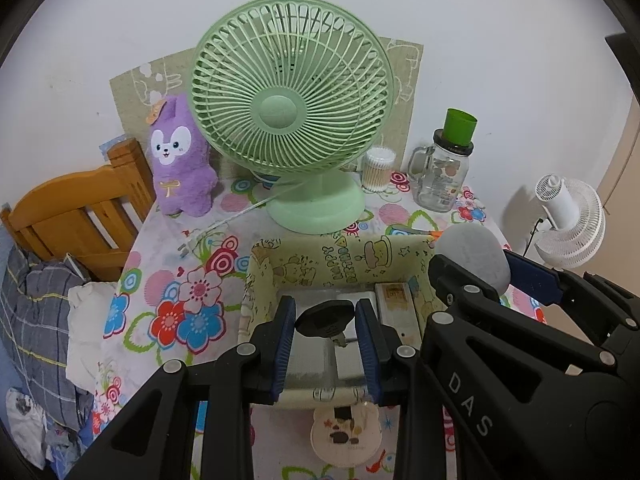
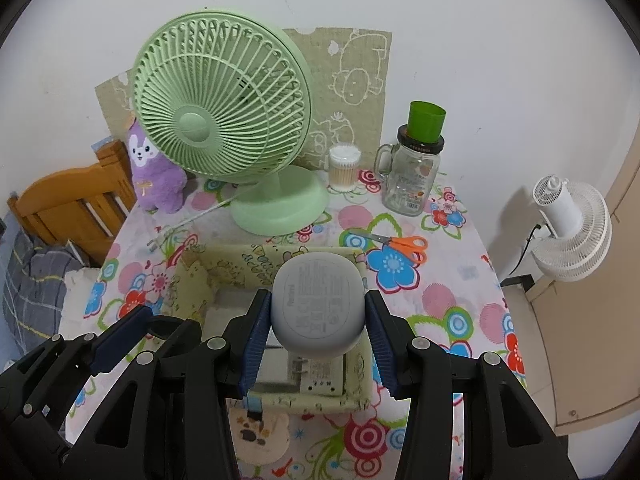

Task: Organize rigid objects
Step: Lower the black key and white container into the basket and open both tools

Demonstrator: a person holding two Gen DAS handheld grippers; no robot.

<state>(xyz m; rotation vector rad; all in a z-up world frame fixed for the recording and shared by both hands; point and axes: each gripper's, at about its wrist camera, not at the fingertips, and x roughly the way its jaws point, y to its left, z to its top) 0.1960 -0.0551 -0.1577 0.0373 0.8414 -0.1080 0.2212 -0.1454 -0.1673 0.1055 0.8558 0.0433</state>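
A yellow cartoon-print storage box (image 1: 256, 280) (image 2: 188, 280) sits on the flowered table and holds flat items. My left gripper (image 1: 326, 322) is shut on a black key (image 1: 325, 319) and holds it over the box. My right gripper (image 2: 318, 312) is shut on a grey rounded earbud case (image 2: 318, 304), also over the box. The case (image 1: 472, 258) and the right gripper (image 1: 496, 276) show at the right of the left wrist view. The left gripper (image 2: 128, 332) shows at the lower left of the right wrist view.
A green desk fan (image 1: 292, 120) (image 2: 224, 108), a purple plush (image 1: 180, 160), a cotton swab jar (image 2: 344, 166) and a glass mug with a green cup (image 2: 416, 168) stand at the back. Orange scissors (image 2: 400, 244) lie right of the box. A bear-shaped item (image 1: 346, 434) lies in front. A wooden chair (image 1: 80, 208) stands left.
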